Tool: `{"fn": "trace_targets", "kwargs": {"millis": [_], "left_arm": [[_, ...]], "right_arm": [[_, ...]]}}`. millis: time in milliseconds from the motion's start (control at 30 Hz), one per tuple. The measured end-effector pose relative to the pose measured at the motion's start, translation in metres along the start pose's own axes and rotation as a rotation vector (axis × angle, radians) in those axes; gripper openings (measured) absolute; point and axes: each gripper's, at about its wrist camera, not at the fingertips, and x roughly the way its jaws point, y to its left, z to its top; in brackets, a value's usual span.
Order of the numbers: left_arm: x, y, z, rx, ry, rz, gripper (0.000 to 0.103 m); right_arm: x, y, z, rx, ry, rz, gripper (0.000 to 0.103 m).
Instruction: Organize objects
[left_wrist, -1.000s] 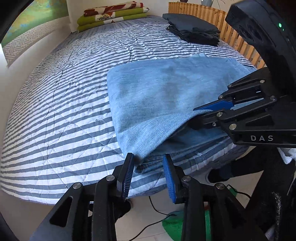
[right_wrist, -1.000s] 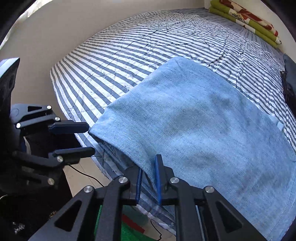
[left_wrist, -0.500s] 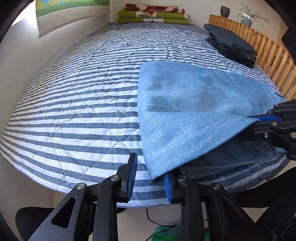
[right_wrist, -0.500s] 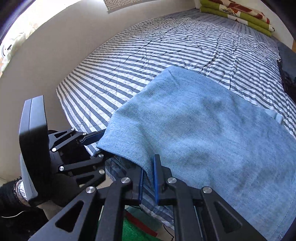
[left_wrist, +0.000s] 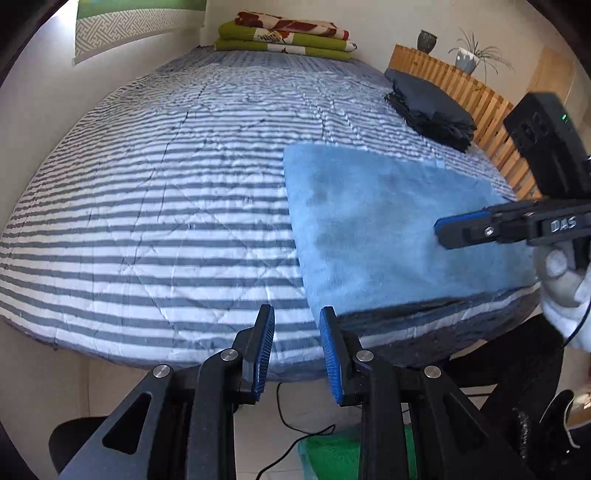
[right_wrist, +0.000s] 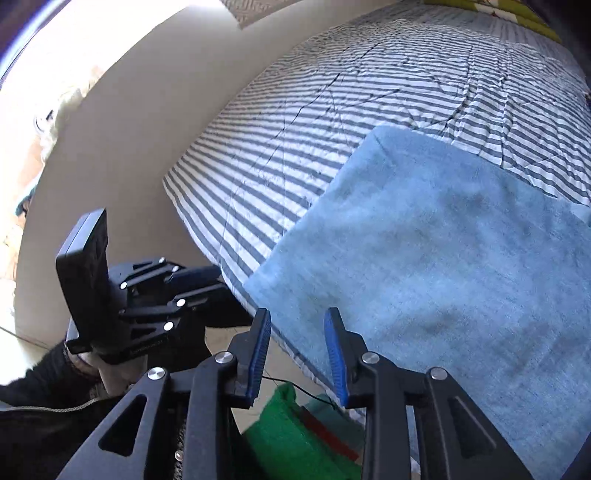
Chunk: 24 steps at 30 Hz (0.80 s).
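A folded light-blue denim cloth (left_wrist: 388, 229) lies flat at the near right edge of the striped bed (left_wrist: 166, 229). My left gripper (left_wrist: 296, 314) hangs open just off the bed's edge, by the cloth's near corner, with nothing between its pads. My right gripper (right_wrist: 298, 314) is opening. Its pads stand apart over the near edge of the cloth (right_wrist: 443, 258) and do not press on it. In the left wrist view the right gripper (left_wrist: 443, 229) hovers over the cloth's right part. The right wrist view shows the left gripper (right_wrist: 221, 280) beside the bed's corner.
A stack of dark folded clothes (left_wrist: 432, 107) lies at the far right by a wooden slatted headboard (left_wrist: 484, 107). Green and red folded blankets (left_wrist: 284, 37) sit at the far end. A green bag (right_wrist: 295, 435) and a cable (left_wrist: 295, 428) lie on the floor below.
The right gripper was shut on the cloth's edge; its jaws are now apart and the cloth lies flat. The left gripper has drawn away from the cloth's corner, up and to the left.
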Motion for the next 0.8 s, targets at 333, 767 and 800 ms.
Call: {"fn": "trace_targets", "kwargs": {"millis": [333,767,800], "left_arm": [[0.077,-0.022,0.017,0.081,0.145,-0.123,0.026],[0.045,0.011,0.01,-0.081,0.045,-0.154,0.031],[0.043,0.016,0.01,-0.106,0.037,-0.156,0.036]], "right_arm": [[0.015,-0.021,0.061,0.144,-0.103,-0.086,0.019],[0.103,-0.076,0.136,0.31,-0.023,-0.126,0.019],[0.097,-0.074,0.134,0.318,-0.021,-0.117,0.021]]}}
